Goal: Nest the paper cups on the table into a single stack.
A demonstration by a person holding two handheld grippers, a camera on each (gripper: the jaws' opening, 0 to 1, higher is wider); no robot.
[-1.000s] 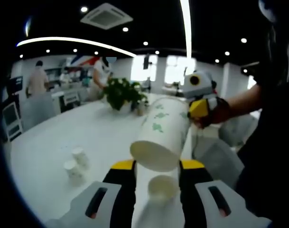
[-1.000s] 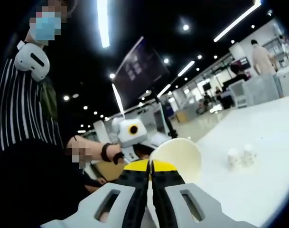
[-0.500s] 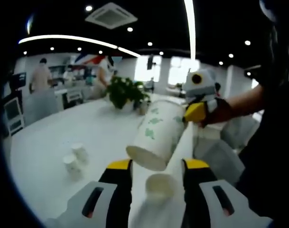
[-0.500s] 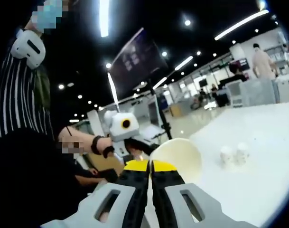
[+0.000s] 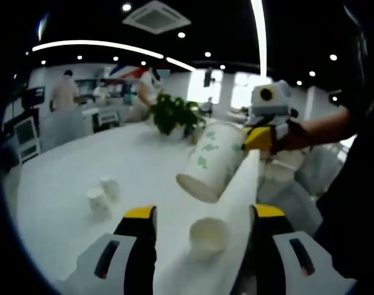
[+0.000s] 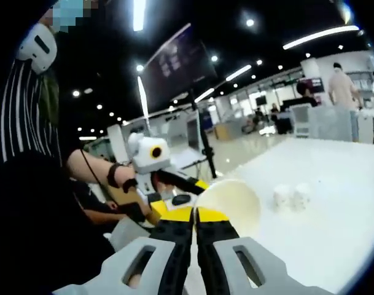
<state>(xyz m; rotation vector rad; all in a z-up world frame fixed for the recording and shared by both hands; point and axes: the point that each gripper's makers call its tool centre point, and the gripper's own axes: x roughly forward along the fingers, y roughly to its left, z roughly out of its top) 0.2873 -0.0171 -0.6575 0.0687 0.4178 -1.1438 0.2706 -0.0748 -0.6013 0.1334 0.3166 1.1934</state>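
1. White table point(image 5: 64, 184): carries two small paper cups point(image 5: 104, 193) upside down, side by side and well in from the near edge; also in the right gripper view point(image 6: 291, 196); farther along the table, toward its far edge, a potted plant point(image 5: 174, 114); table contents unchanged against the earlier pictures, only shifted in frame with the cameras.
2. Stack of paper cups point(image 5: 226, 209): long, white, lying between the jaws of the left gripper point(image 5: 202, 246), open end toward the camera; jaws set apart with the stack between them, firm clamping not clear from the picture; a second ago only a short stub with its mouth showed between the jaws, now the stack runs far up toward the right gripper point(image 5: 260, 138); judged as the stack being raised and aimed for nesting.
3. Green-patterned paper cup point(image 5: 211, 163): held tilted in the air above the table, base toward the left gripper; in the right gripper view the open mouth point(image 6: 229, 206) faces the camera just above the right gripper's point(image 6: 194, 221) yellow tips; jaws closed together, pinching the cup's rim; against the earlier pictures now farther from the left camera and higher in frame, beside the stack rather than over its mouth.
4. Task standing, as a judgement: patterned cup not yet joined to the stack; two small cups on the table still to collect.
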